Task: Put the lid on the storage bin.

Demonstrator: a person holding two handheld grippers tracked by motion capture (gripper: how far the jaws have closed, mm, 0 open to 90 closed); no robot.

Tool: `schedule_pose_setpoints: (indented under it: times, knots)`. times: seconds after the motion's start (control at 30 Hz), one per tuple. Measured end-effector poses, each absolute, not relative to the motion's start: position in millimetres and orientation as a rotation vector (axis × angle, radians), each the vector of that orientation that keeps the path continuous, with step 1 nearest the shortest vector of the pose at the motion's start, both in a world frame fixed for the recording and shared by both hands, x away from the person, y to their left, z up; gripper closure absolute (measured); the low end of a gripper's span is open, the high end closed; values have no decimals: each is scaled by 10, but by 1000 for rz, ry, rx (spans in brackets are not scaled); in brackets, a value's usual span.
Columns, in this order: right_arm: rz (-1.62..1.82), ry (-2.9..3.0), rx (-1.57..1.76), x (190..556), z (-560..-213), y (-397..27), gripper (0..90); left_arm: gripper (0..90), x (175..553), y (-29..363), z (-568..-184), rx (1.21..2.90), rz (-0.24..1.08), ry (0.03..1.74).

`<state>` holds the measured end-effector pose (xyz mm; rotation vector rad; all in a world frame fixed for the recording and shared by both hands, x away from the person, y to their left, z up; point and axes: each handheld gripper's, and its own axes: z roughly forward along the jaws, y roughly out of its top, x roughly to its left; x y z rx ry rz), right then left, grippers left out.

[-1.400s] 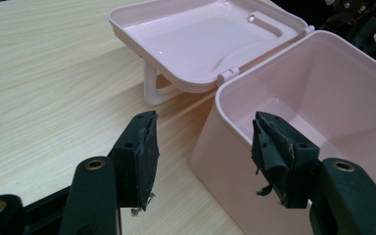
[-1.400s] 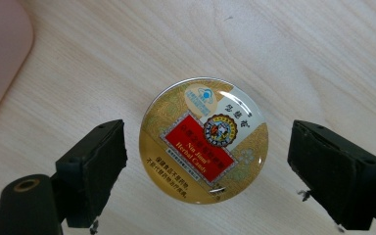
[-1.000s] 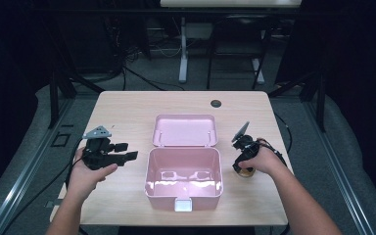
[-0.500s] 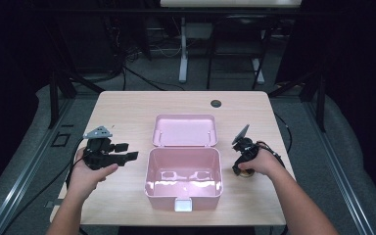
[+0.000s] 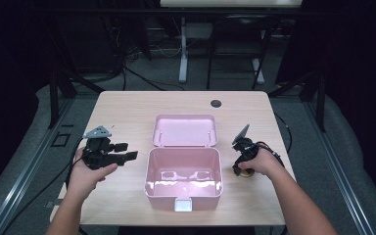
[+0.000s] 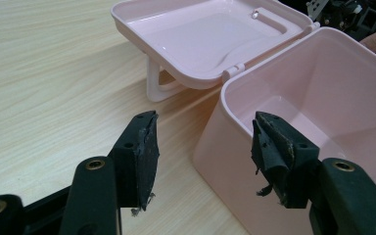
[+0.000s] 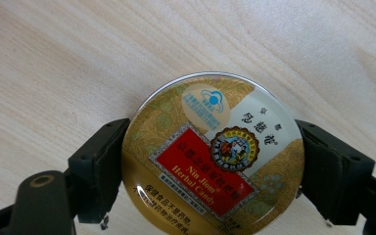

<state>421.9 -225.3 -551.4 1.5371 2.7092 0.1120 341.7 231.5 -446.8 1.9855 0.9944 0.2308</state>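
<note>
A: Pink box sits mid-table, lid back; left gripper hangs w/ jaws apart, holding nothing, just beside it.

B: Right gripper has just been closing round the candy tin, on the table right of the box. Pads look to be touching, grip prob. not firm yet.

A: Slick round metal, could squirt out if lifted early.

B: Light wood table, dark room, cables on the floor.

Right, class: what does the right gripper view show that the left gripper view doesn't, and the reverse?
Right gripper view: a round candy tin lying flat, with the right tool and its jaws just closing against the tin's sides. Left gripper view: the open pink box with its lid laid back, and the left tool, jaws open, near the box's corner. Both: the wooden table.
</note>
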Motion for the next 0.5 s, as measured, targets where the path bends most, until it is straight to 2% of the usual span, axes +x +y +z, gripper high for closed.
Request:
schedule_pose_setpoints:
  times: [0.5]
  knots:
    - [102, 2729, 1559, 4227, -5507, -2248, 195, 430, 3419, 2319, -4468, 1987, 231, 992]
